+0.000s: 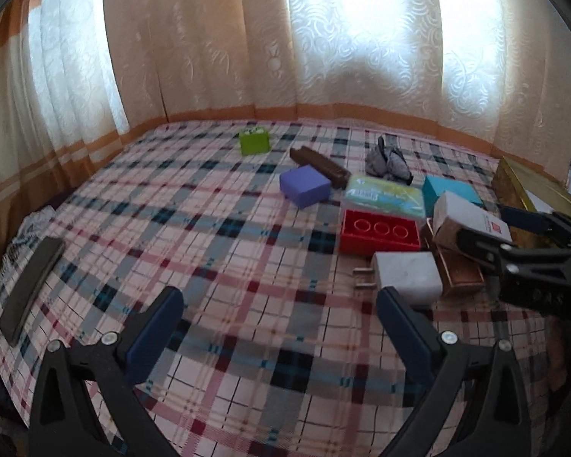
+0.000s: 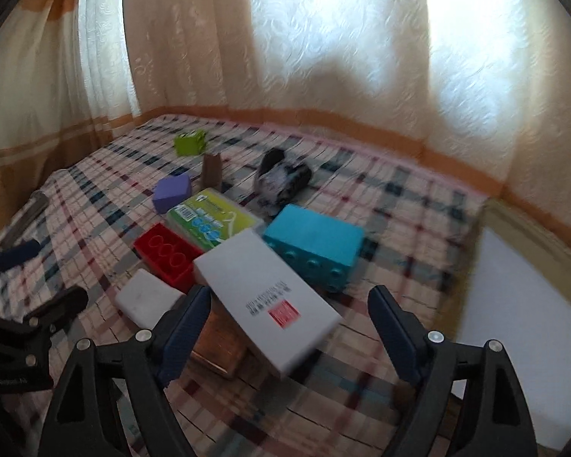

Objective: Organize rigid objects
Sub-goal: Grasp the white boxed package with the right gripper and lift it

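Bed: a mattress under a plaid sheet (image 1: 217,236) is seen, with patterned curtains (image 1: 194,45) hung along its far side.
Gold box: a large shallow box (image 1: 514,179) lies at the far right edge; in the right wrist view its pale interior (image 2: 521,304) is visible just right of the tongs.
Cluster: the rigid objects are gathered right of centre, touching or just beside one another.
White carton: a long white carton (image 2: 270,293) with a red mark is propped on a copper-brown box (image 2: 220,346), tilted, its near end between the fingers of the right tongs.
Blocks: a teal block (image 2: 316,247), a red block (image 2: 167,255) and a purple block (image 1: 304,184) are laid out; a lime-green block (image 1: 254,141) sits well apart at the far side.
Smaller items: a green-labelled packet (image 2: 213,217), a white plug adapter (image 1: 407,278) and a brown bar (image 1: 319,165) are noted.
Right tongs (image 2: 285,335): held fairly wide; contact between pads and carton cannot be confirmed through the blur.
Left tongs (image 1: 281,323): spread wide over bare sheet, nothing held.
Risk: the carton could be tipped off its support if one finger lands first; the soft bedding could let neighbouring pieces be nudged or toppled.
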